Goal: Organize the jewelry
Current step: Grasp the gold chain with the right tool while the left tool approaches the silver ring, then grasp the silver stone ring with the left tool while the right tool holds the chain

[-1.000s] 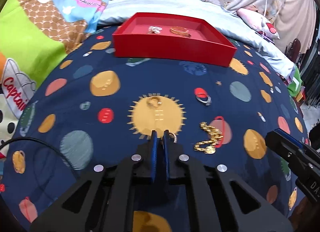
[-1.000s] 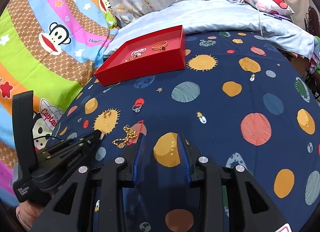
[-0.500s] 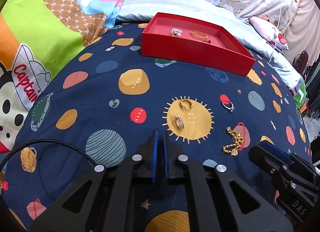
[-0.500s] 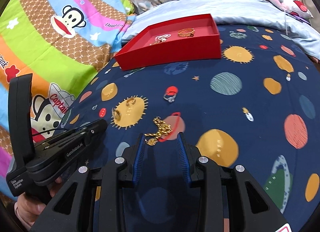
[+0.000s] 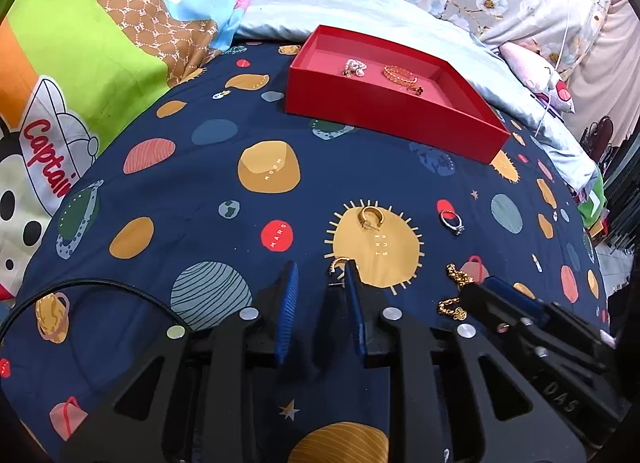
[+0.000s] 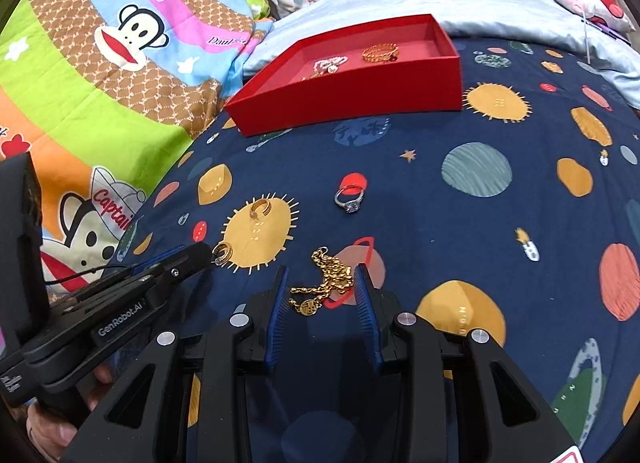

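Earrings (image 5: 371,217): two; ring (image 5: 452,221): one; chain (image 6: 325,283): one.

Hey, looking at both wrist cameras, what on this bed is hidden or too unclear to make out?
- Gold chain: left wrist view, its lower end hidden behind the right tool.
- Small gold earring: left wrist view, partly covered by the opening left tool.
- Pale piece in the red tray: right wrist view, partly behind the tray's near wall; type unclear.
- Person's hand: right wrist view, mostly cut off by the edge.
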`<state>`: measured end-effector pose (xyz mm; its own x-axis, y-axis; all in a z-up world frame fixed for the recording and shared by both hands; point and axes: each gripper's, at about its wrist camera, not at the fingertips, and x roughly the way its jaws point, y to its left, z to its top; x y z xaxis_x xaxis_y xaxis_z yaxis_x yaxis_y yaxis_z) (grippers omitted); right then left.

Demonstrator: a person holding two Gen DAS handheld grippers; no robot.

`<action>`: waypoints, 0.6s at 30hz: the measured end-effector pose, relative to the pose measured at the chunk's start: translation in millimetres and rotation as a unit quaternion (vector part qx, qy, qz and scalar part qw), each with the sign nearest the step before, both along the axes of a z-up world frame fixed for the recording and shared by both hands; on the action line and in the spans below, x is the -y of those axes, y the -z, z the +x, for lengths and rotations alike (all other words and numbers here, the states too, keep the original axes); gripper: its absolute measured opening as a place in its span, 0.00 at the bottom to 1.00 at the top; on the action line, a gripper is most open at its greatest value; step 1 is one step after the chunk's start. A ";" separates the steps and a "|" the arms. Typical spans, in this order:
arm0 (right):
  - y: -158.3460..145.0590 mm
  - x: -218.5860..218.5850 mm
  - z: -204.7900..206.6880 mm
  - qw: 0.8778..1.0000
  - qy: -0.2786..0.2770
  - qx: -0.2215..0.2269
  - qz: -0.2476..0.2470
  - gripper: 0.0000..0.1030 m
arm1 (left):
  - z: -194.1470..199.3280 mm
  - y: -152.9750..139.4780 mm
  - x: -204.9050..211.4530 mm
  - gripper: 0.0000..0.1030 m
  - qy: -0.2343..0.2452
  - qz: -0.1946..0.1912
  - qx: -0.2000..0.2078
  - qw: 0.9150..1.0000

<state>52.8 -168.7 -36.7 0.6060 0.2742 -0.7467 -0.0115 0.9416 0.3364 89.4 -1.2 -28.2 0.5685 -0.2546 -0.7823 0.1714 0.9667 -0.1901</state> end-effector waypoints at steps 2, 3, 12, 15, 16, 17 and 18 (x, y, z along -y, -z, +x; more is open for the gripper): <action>0.0 -5.3 0.5 1.000 -0.005 0.003 -0.016 0.31 | 0.2 -1.0 0.4 0.22 0.001 0.000 0.001 1.000; -0.3 -6.9 0.7 1.000 -0.006 0.003 -0.023 0.29 | 0.3 -1.6 0.7 0.22 0.001 0.001 0.002 1.000; 0.8 -2.5 2.9 0.999 -0.002 -0.001 -0.050 0.07 | 4.2 -7.0 3.5 0.22 0.002 0.001 0.009 1.000; 0.0 0.3 -0.3 0.999 0.005 -0.002 -0.051 0.06 | 4.4 -8.5 3.5 0.22 0.002 0.000 0.010 1.000; -0.8 3.0 -2.6 0.999 0.011 -0.003 -0.050 0.06 | 4.4 -8.9 3.3 0.22 0.002 0.000 0.011 1.000; -1.6 6.0 -5.3 0.999 0.016 -0.002 -0.049 0.06 | 4.3 -9.0 3.0 0.22 0.002 0.000 0.011 1.000; -2.9 9.3 -7.8 0.999 0.021 -0.001 -0.045 0.06 | 4.3 -9.1 2.9 0.22 0.002 -0.002 0.010 1.000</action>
